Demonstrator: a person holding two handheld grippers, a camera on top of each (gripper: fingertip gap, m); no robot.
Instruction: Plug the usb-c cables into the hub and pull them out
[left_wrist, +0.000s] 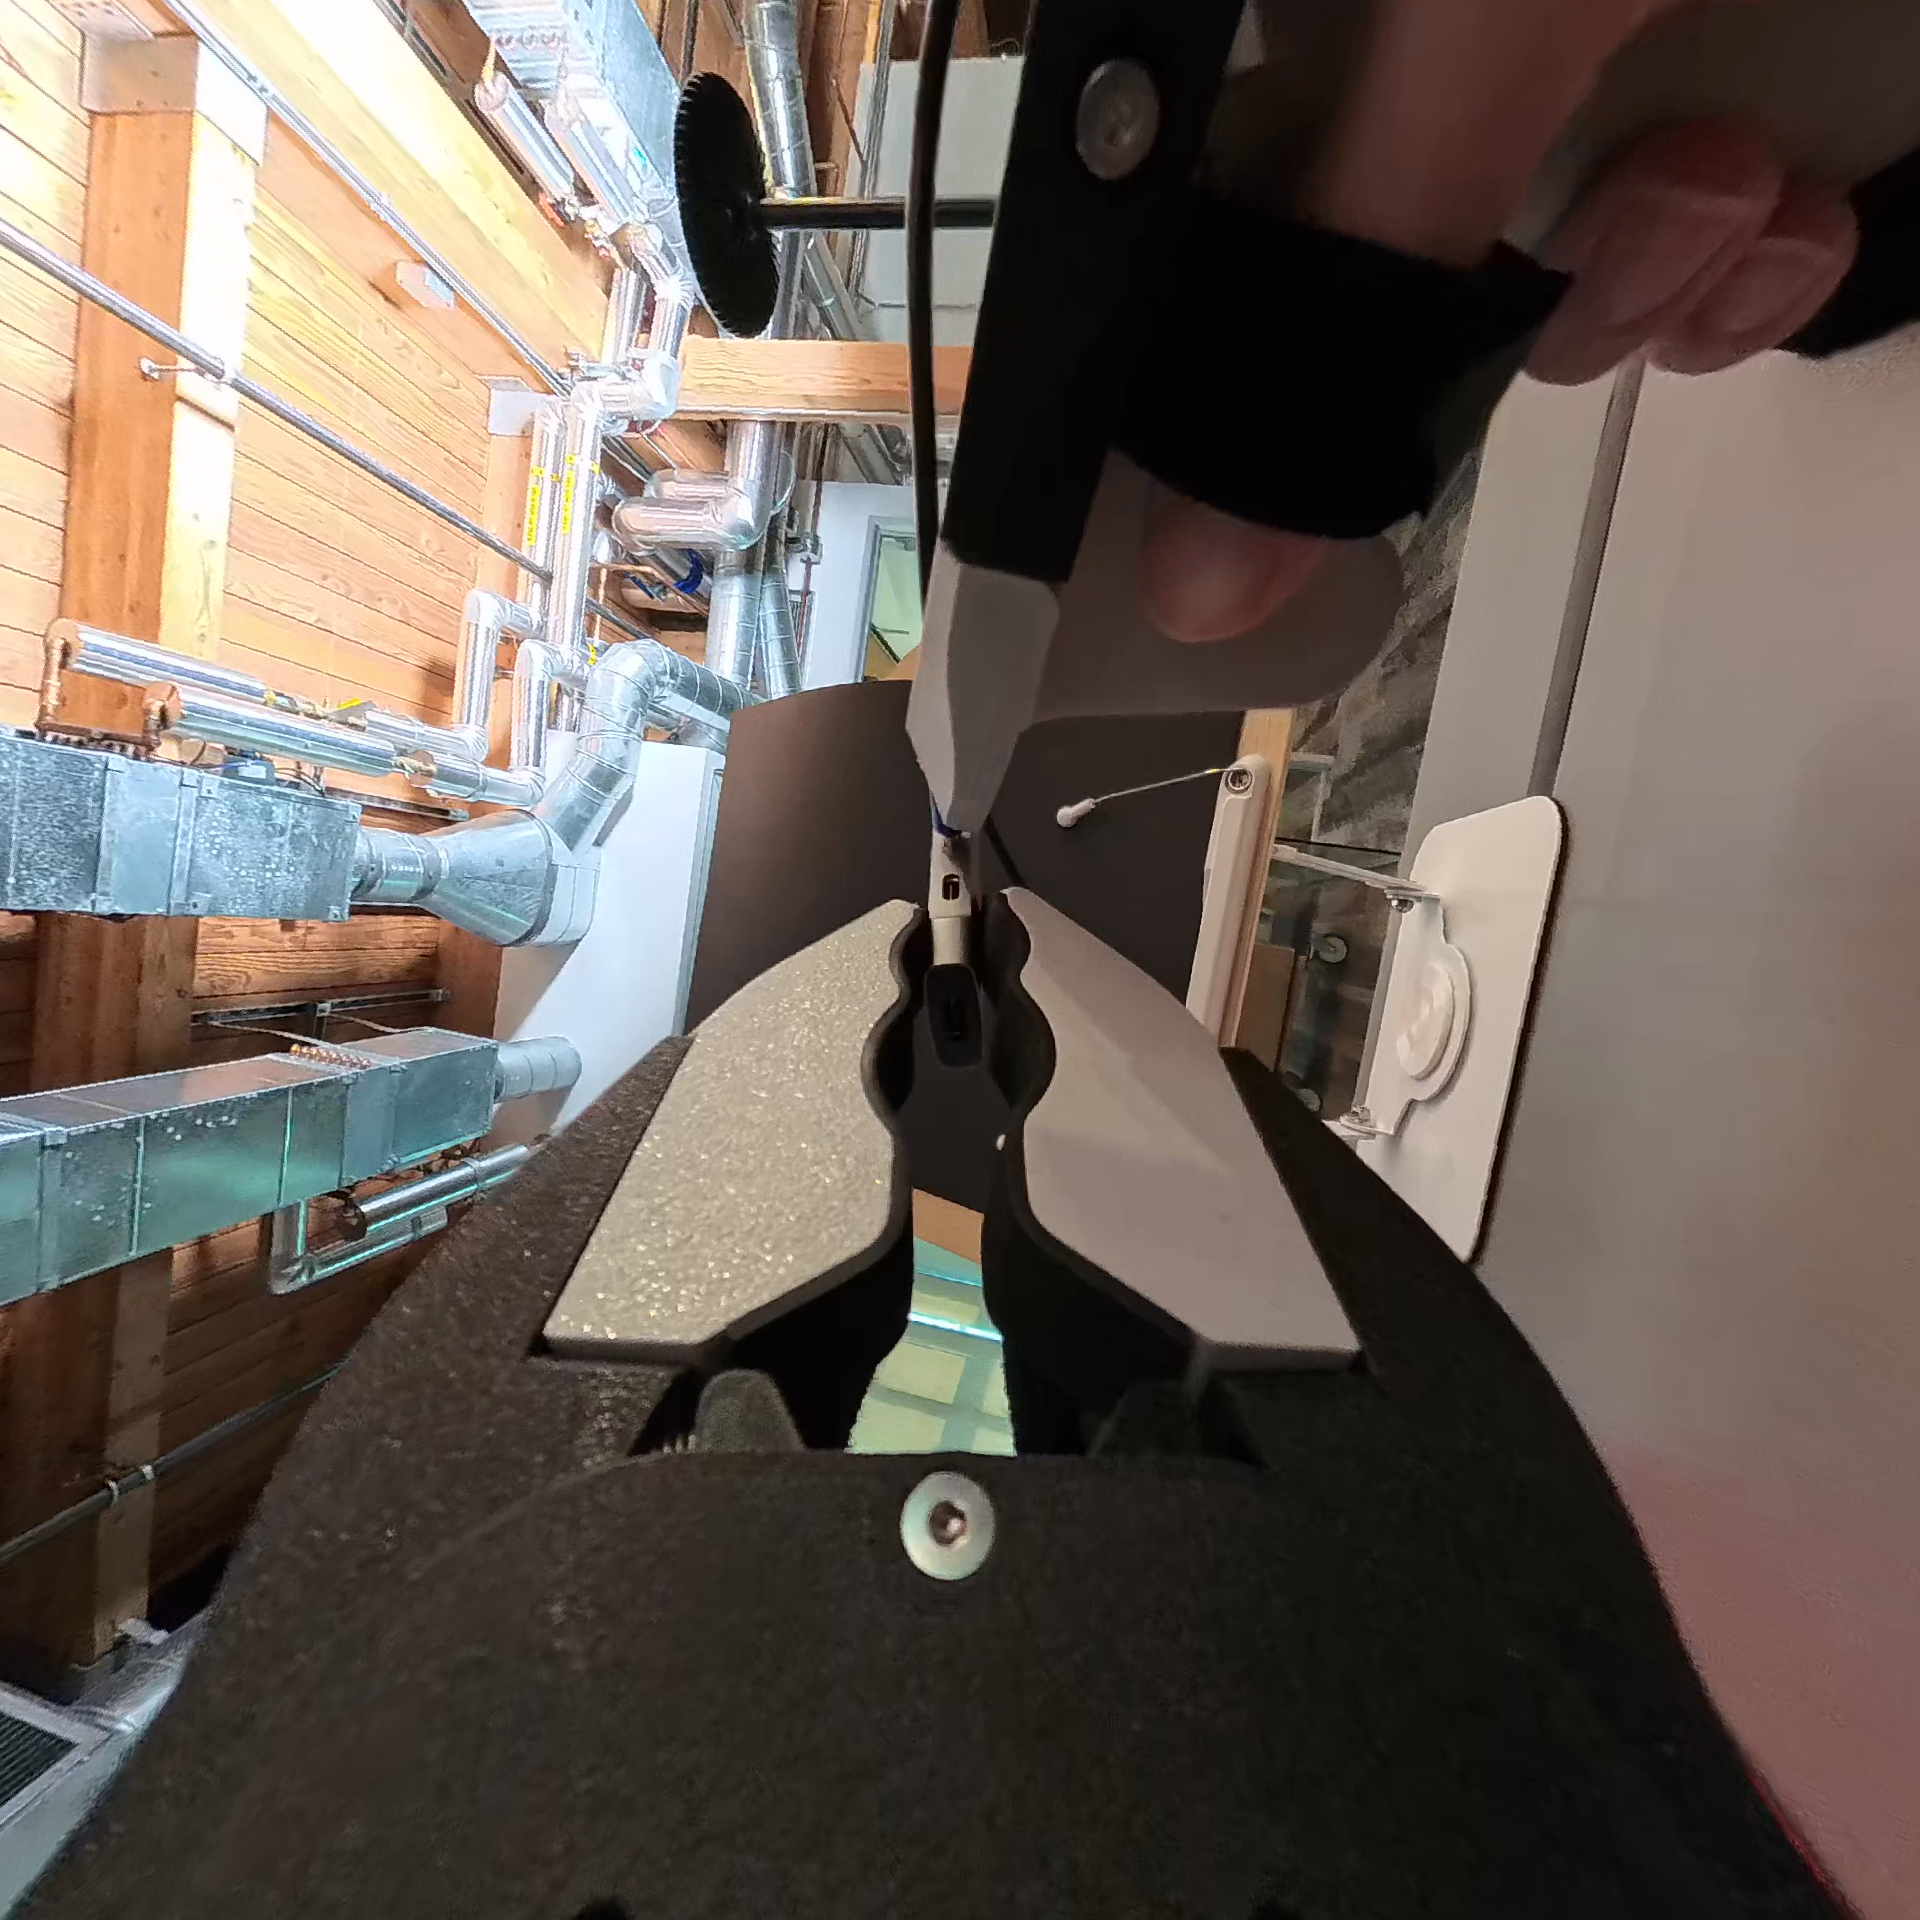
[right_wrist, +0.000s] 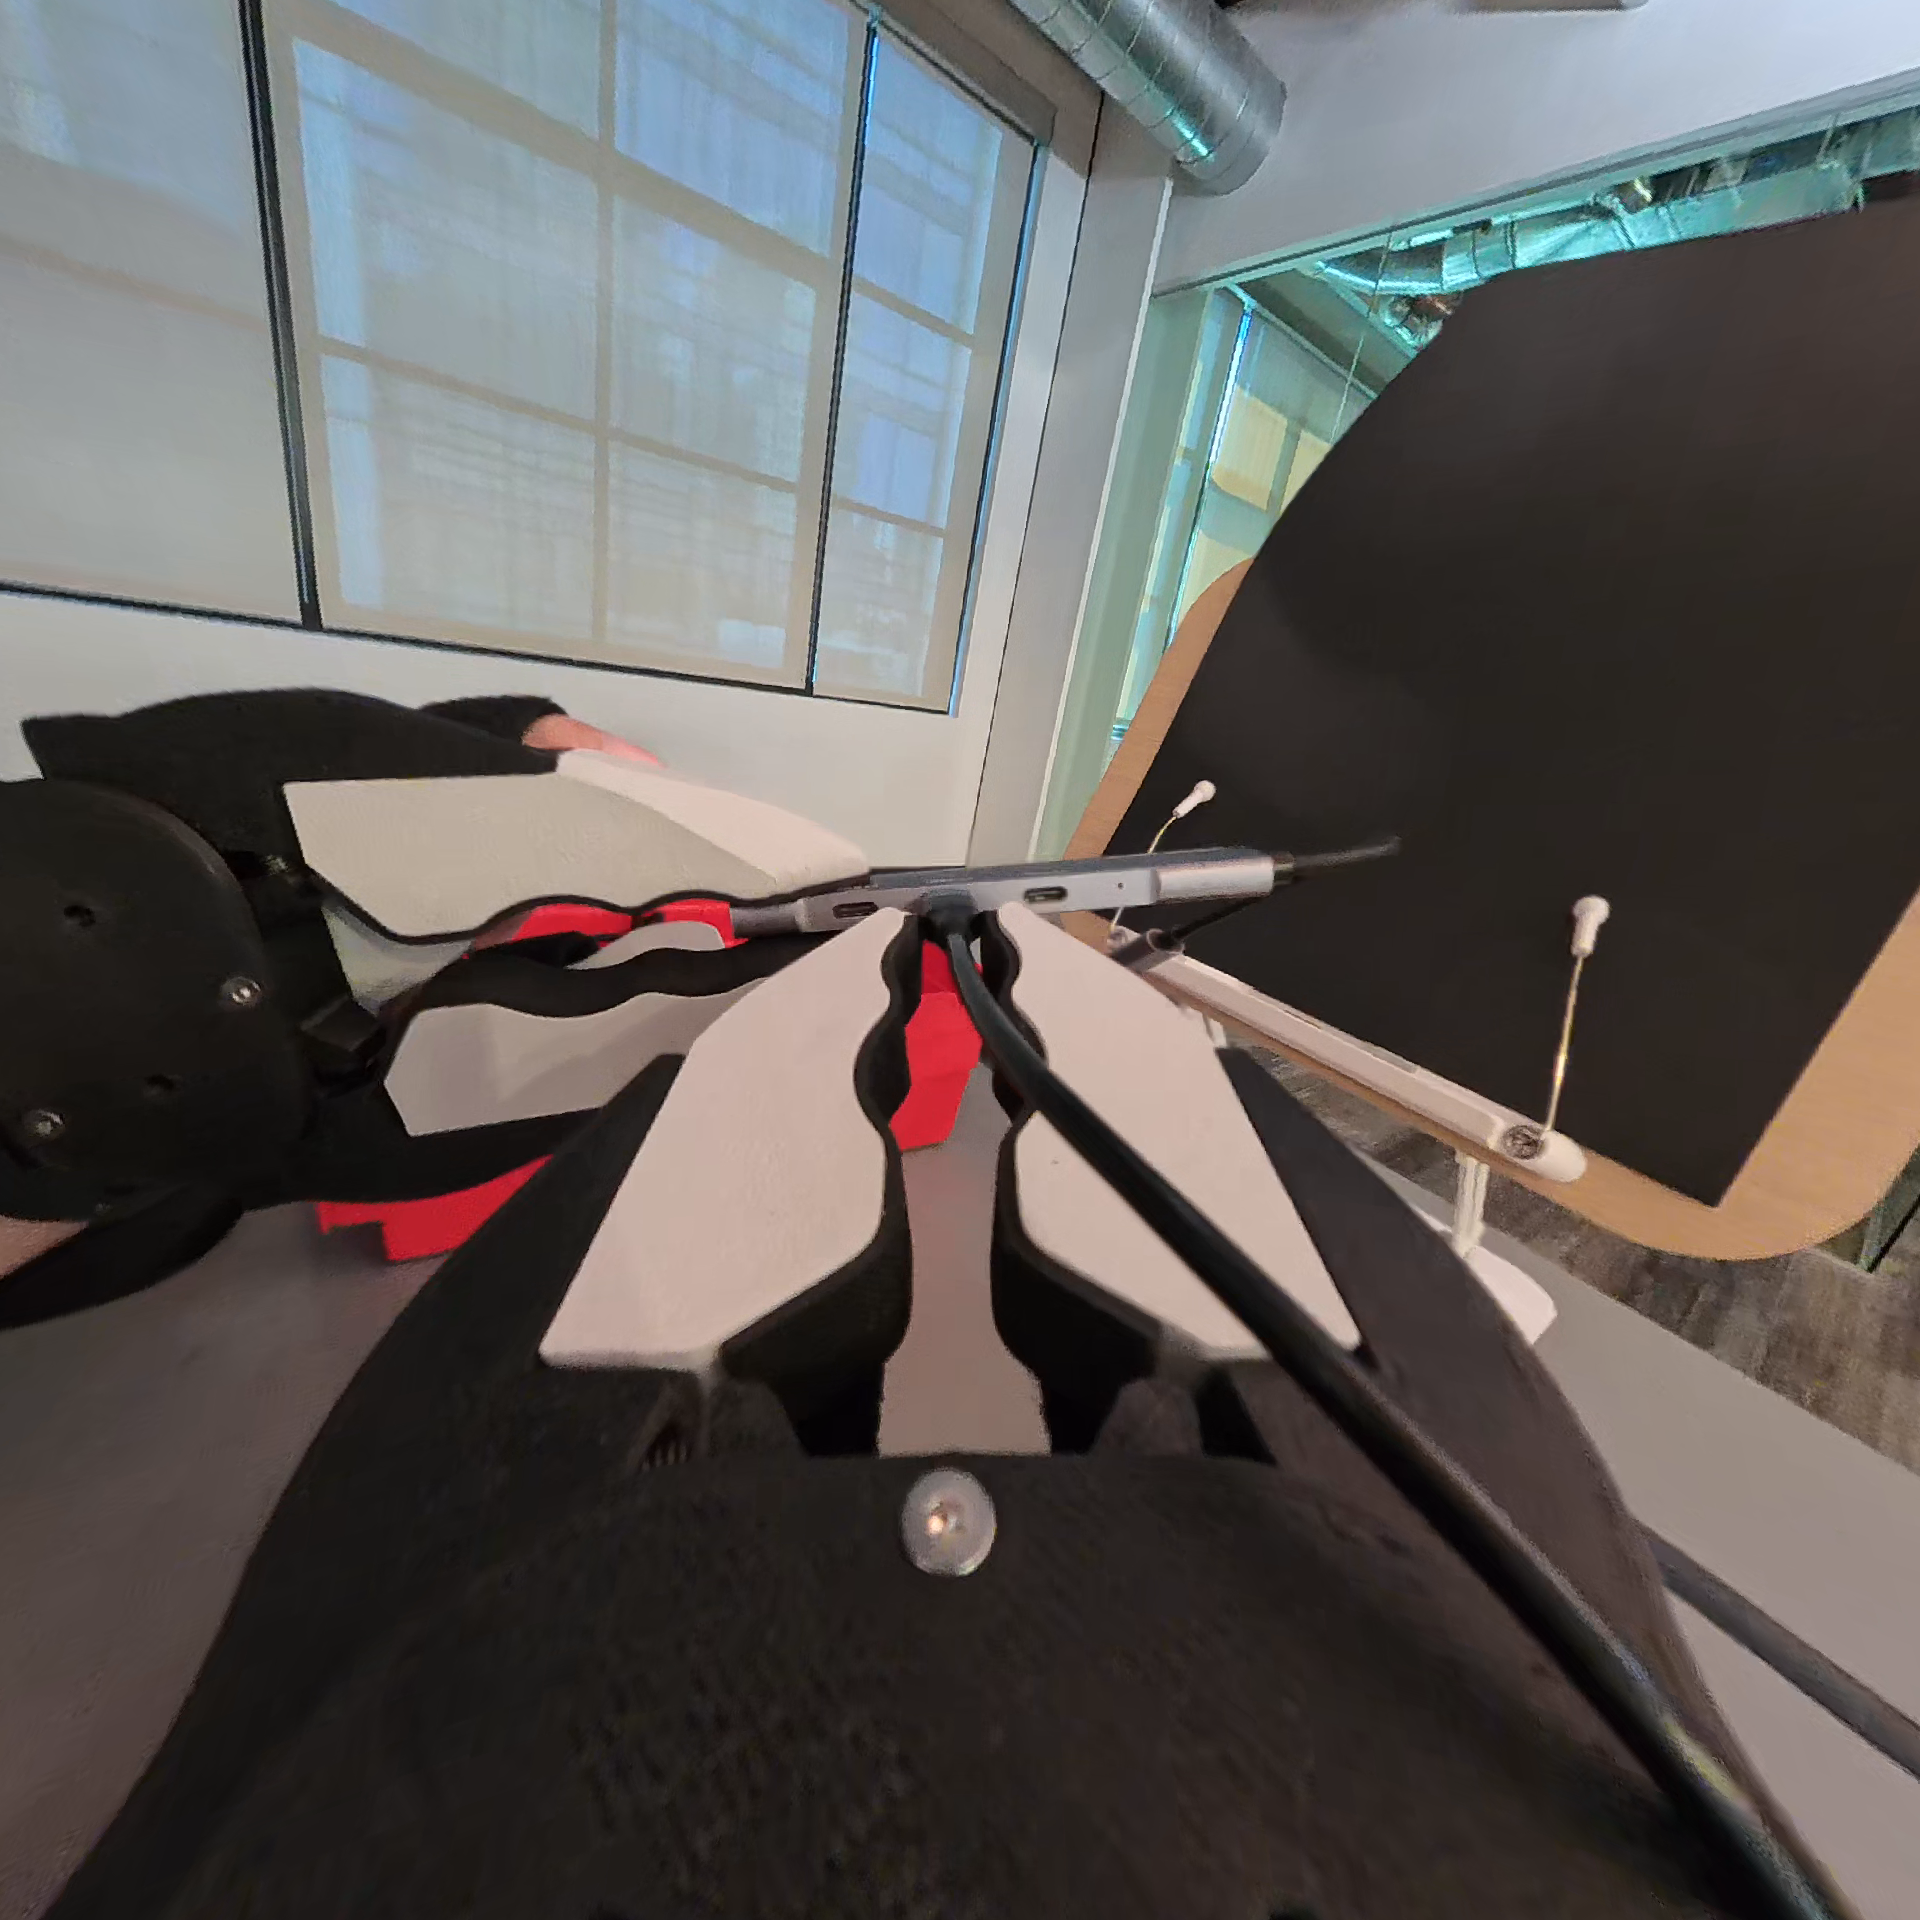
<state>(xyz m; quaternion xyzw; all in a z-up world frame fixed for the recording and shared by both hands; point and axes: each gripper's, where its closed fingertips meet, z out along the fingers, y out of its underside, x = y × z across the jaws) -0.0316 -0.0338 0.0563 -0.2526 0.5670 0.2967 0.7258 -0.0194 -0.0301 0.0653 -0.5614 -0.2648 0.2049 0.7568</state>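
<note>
**Hub held in the air, one black cable seated in it**

Between the fingers of the left gripper (left_wrist: 961, 914), in the left wrist view, the slim metal hub (left_wrist: 951, 925) shows end-on, pinched at the tips of the two wavy-edged pale fingers. One finger (left_wrist: 748, 1132) has a grainy, sparkling face; the other is smooth and matte. The right gripper (left_wrist: 961, 821) comes in from the top, its grey wedge-shaped tip meeting the hub's far end, with a person's hand (left_wrist: 1662, 239) wrapped round its black body. A thin black cable (left_wrist: 920, 312) runs up beside it.

In the right wrist view, the right gripper (right_wrist: 951, 920) closes its pale, scalloped fingers on the black plug of the usb-c cable (right_wrist: 1143, 1164), which sits in a middle port of the flat grey aluminium hub (right_wrist: 1091, 883). Open oval ports lie on either side. The glossy round cable trails back over the right finger. The left gripper (right_wrist: 727, 914) holds the hub's left end above the grey worktop (right_wrist: 156, 1455); red blocky shapes (right_wrist: 935, 1049) show behind.
</note>
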